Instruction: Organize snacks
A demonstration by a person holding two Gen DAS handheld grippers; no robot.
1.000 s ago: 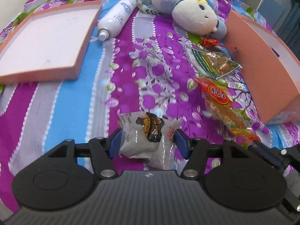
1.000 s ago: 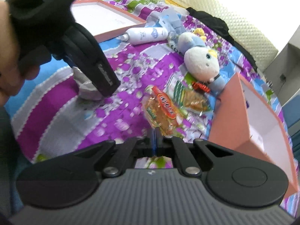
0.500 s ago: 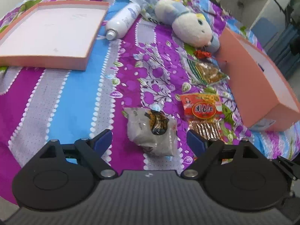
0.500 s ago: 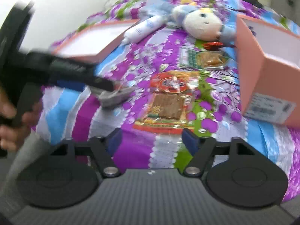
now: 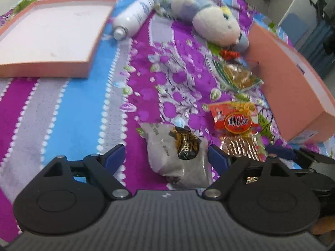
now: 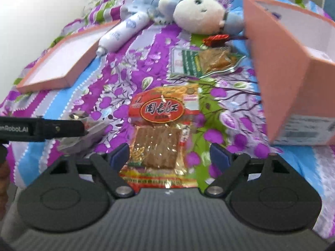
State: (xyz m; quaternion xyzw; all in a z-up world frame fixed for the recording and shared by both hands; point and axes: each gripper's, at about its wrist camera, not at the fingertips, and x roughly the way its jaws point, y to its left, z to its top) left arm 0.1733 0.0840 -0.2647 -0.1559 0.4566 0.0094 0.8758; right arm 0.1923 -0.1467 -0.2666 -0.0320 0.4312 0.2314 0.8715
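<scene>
Left wrist view: grey snack packet (image 5: 178, 152) lies on the bedspread (image 5: 69, 113) between the spread fingers of the left hand-held gripper (image 5: 166, 155). Jaws wide; the right finger pad (image 5: 216, 156) is just beside the packet's edge, contact not resolvable; the left pad stands apart from it. Nothing is held.

Handling, judged: thin crinkled film, puffy, light, easily crushed, probably slick. Best taken across the body below the dark printed patch, with a gentle close so the film does not squirt out.

Right wrist view: red snack packet (image 6: 161, 129) lies flat between the open fingers of the right hand-held gripper (image 6: 169, 154), its near end running under the gripper body. Jaws wide, empty; left pad (image 6: 120, 153) is touching or nearly touching the film. Judged flat, light, floppy, glossy; pinch across the clear lower section, where the slab inside gives some stiffness.

Pose: both grippers low over the bed, pointing forward, angled slightly down, side by side; the left one shows at the left edge of the right view.

Ahead and right: green snack packet (image 6: 201, 63), then a small red-wrapped item (image 6: 215, 39) and the deep pink box (image 6: 278, 67), open. Ahead and left: shallow pink lid (image 5: 52, 35), white bottle (image 5: 134, 15). Straight ahead, far: plush toy (image 5: 213, 25).
</scene>
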